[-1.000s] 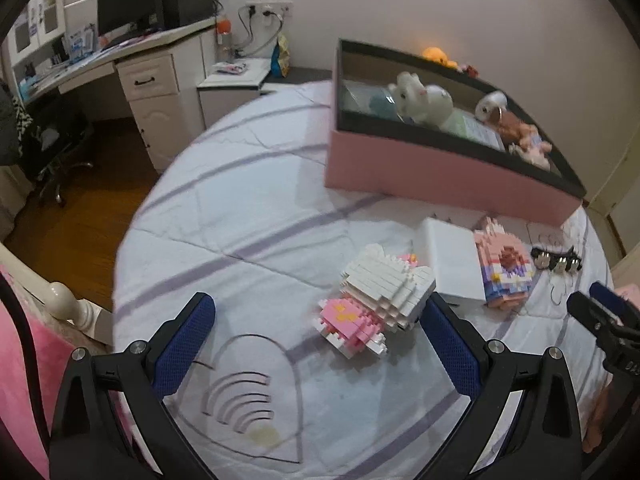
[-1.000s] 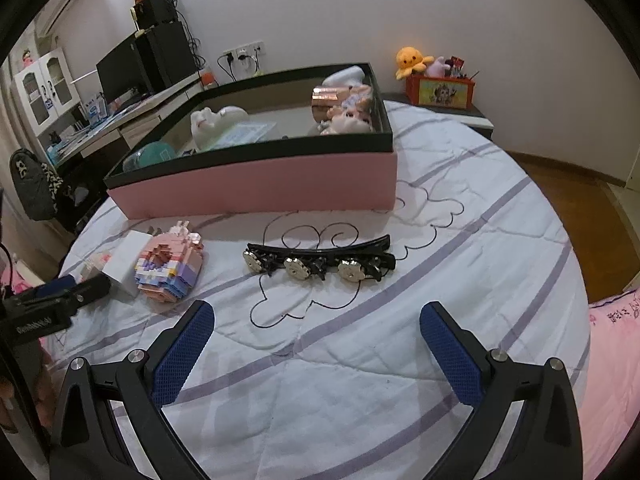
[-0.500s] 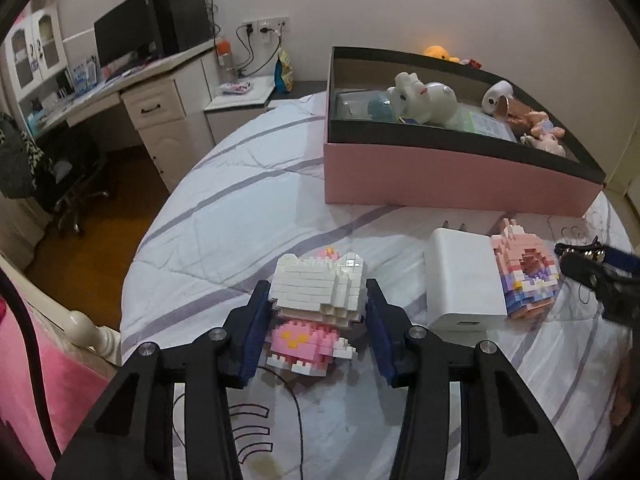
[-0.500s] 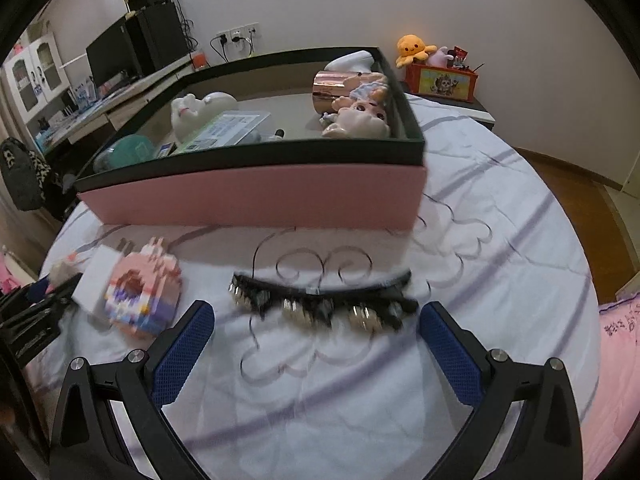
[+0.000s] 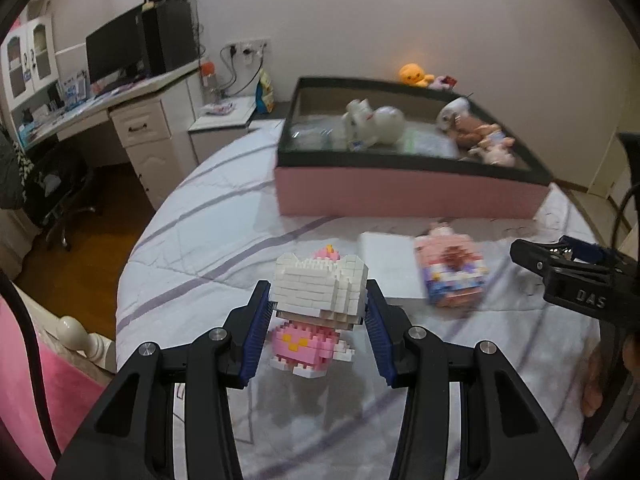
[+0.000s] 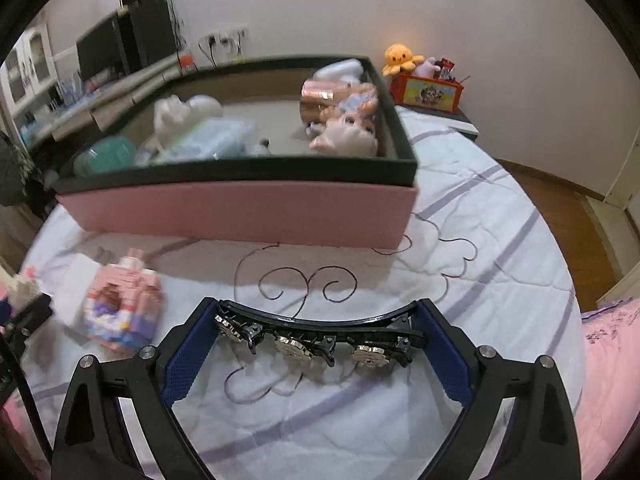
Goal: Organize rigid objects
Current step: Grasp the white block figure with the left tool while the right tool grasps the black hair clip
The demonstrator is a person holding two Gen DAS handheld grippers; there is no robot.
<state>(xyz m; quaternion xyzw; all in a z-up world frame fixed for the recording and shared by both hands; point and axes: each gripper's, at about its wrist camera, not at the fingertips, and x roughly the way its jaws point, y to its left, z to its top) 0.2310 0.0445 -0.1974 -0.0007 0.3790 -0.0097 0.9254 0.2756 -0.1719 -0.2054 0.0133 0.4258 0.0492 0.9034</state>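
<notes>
**Two grippers, two catches**

Left gripper point(image 5: 318, 320): blue pads clamped on one block-built cat figure point(image 5: 318, 304), white head up, pink body below, standing tall, lifted just above the bed quilt point(image 5: 192, 248).

Right gripper point(image 6: 316, 344): jaws closing, pads at both ends of one black hair clip point(image 6: 316, 334), long side lying straight across from pad to pad, three shiny flowers on it.

Nearby: one pink block house point(image 6: 120, 312), one white charger point(image 5: 386, 264), touching. Behind: one pink box point(image 6: 240, 208), toys inside. "DAS" printed on the other gripper.
</notes>
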